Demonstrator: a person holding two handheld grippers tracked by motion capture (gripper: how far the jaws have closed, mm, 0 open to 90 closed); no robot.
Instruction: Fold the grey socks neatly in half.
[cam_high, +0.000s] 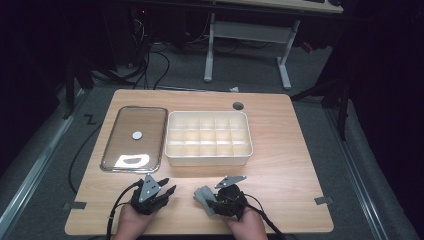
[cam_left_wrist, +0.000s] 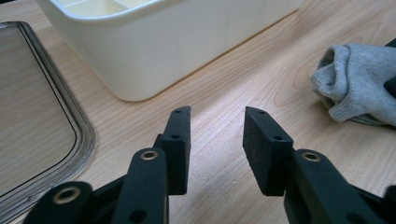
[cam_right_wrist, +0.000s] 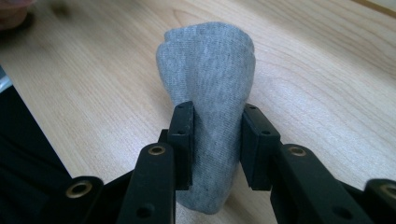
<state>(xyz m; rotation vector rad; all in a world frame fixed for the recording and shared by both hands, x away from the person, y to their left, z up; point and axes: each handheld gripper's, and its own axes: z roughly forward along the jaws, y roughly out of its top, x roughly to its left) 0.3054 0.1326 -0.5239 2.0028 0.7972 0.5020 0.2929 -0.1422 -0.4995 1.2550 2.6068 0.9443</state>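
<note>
A rolled grey sock (cam_right_wrist: 210, 88) sits squeezed between the jaws of my right gripper (cam_right_wrist: 215, 130), just over the wooden table. From above, the grey sock (cam_high: 202, 196) lies near the front edge, at the left tip of my right gripper (cam_high: 212, 202). My left gripper (cam_high: 167, 189) stands open to the left of it, with nothing between its pads (cam_left_wrist: 180, 140). In the left gripper view the grey sock (cam_left_wrist: 359, 81) lies off to the right. A cream divided box (cam_high: 208, 137) stands mid-table, its wall (cam_left_wrist: 187, 42) close ahead of my left gripper (cam_left_wrist: 217, 140).
A clear flat lid (cam_high: 134, 138) with a small round knob lies left of the box; its rim (cam_left_wrist: 70, 121) runs past the left jaw. A round cable hole (cam_high: 238, 106) sits behind the box. Bare wood lies right of the box and along the front.
</note>
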